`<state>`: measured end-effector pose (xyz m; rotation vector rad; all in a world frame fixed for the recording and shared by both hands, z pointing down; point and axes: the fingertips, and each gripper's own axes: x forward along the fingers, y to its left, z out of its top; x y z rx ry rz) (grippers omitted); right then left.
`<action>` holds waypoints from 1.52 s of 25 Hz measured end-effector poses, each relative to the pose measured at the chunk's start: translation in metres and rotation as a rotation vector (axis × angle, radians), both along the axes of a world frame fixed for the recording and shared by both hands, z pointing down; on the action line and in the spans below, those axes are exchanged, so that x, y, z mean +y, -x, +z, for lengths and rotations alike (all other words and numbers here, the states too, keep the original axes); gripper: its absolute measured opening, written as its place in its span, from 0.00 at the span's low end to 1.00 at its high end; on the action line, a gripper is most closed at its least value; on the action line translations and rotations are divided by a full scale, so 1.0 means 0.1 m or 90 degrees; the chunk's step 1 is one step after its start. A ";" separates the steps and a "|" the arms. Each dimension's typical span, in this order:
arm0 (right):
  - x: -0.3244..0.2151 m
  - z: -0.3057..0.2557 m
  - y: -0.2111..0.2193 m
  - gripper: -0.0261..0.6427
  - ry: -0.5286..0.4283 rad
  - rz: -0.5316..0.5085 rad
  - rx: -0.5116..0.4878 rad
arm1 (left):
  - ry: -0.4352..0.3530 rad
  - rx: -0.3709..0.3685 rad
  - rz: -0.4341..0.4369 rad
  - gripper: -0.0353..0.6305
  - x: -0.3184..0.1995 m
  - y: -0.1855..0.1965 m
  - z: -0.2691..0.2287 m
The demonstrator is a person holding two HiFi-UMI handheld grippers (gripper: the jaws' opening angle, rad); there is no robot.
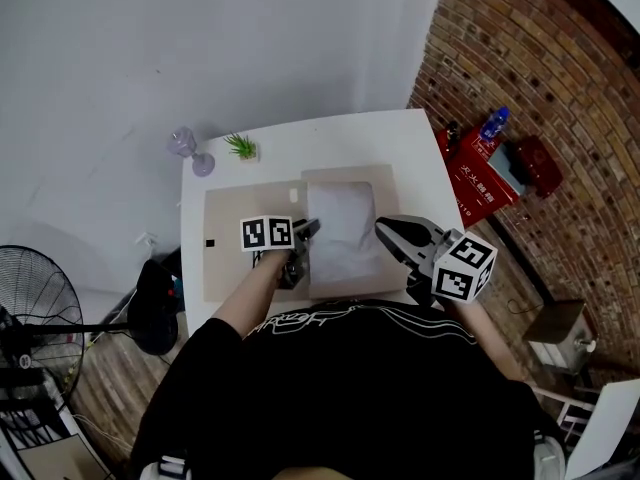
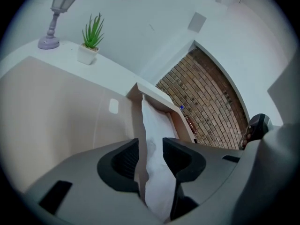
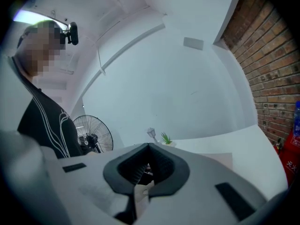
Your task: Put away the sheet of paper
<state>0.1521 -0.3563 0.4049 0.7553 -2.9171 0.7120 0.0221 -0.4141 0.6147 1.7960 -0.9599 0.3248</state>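
At lower centre, the left tongs [image 2: 151, 146] stand apart around the sheet of paper [image 2: 157, 121] without pinching it. The right tongs [image 3: 148, 148] are closed on nothing. The sheet's near end is hidden behind the left tongs.

Left gripper [image 2: 151, 148]: jaws stand apart; a sheet of paper [image 2: 152, 125] runs edge-on between them, and the pads do not press on it.
Right gripper [image 3: 149, 146]: jaws are brought together at the tips, with nothing gripped.
Left forearm [image 1: 243, 296]: bare, reaching forward from the torso.
Right gripper pose: angled inward toward the left gripper, with its marker cube nearest the body.
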 end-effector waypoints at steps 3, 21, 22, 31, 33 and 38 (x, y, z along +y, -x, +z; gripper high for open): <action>0.01 0.01 0.03 0.04 0.000 -0.001 0.005 | -0.009 0.007 0.008 0.32 0.03 0.00 -0.05; 0.10 -0.04 0.22 0.04 -0.019 -0.007 -0.002 | -0.391 0.029 0.138 0.13 0.58 -0.11 -1.83; 0.11 -0.06 0.24 0.04 -0.022 -0.009 -0.004 | -0.396 0.036 0.137 0.12 0.60 -0.11 -1.88; 0.14 -0.08 0.34 0.04 -0.036 -0.024 -0.004 | -0.408 0.049 0.132 0.11 0.69 -0.05 -2.02; 0.14 -0.06 0.36 0.04 -0.031 -0.025 -0.003 | -0.404 0.050 0.130 0.11 0.69 -0.03 -2.01; 0.13 0.00 0.37 0.04 -0.021 -0.025 0.002 | -0.394 0.045 0.131 0.11 0.68 -0.01 -1.95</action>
